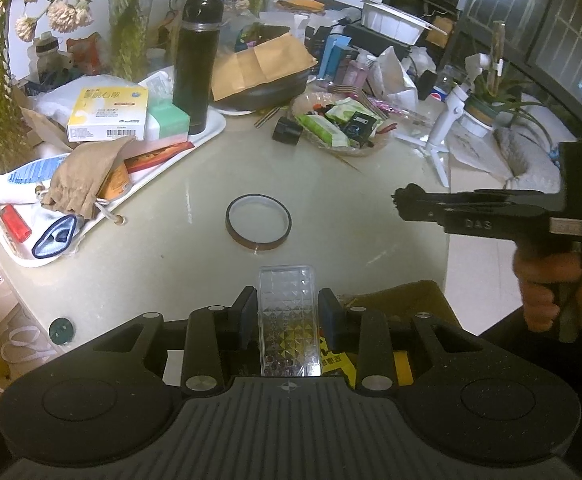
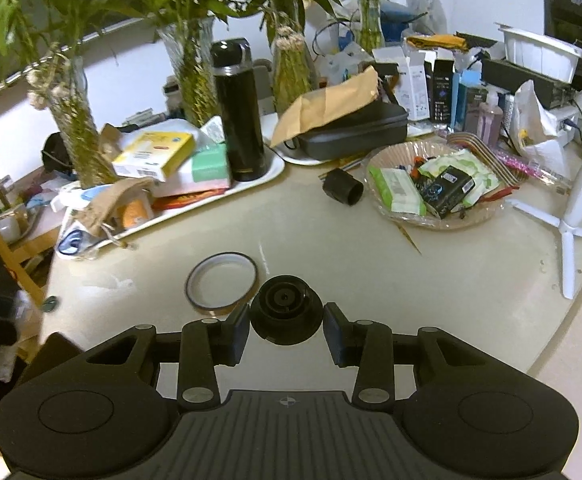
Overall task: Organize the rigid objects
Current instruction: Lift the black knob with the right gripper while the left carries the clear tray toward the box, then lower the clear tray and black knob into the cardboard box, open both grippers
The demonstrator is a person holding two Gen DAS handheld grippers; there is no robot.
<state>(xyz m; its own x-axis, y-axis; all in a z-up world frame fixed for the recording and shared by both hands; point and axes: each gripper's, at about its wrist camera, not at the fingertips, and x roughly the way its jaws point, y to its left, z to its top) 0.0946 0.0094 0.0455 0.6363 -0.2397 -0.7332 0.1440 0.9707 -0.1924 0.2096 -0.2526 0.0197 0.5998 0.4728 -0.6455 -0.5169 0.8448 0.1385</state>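
My left gripper (image 1: 289, 314) is shut on a clear faceted plastic case (image 1: 288, 312), held above the near edge of the beige table (image 1: 163, 248). My right gripper (image 2: 286, 330) has its fingers spread beside a black round cap-like object (image 2: 286, 310); a small gap shows at each pad, so it is open around it. A ring of brown tape lies flat mid-table (image 1: 259, 220), and just left of the right gripper in the right wrist view (image 2: 222, 283). The right gripper also shows from the side, held in a hand, in the left wrist view (image 1: 401, 200).
A white tray (image 2: 267, 178) at left carries a black thermos (image 2: 239, 112), boxes and a cloth pouch (image 1: 83, 178). A shallow basket of packets (image 2: 435, 188), a black cylinder (image 2: 343, 187), a white tripod (image 2: 571, 208), vases and clutter line the back. A cardboard box (image 1: 395, 300) sits below the left gripper.
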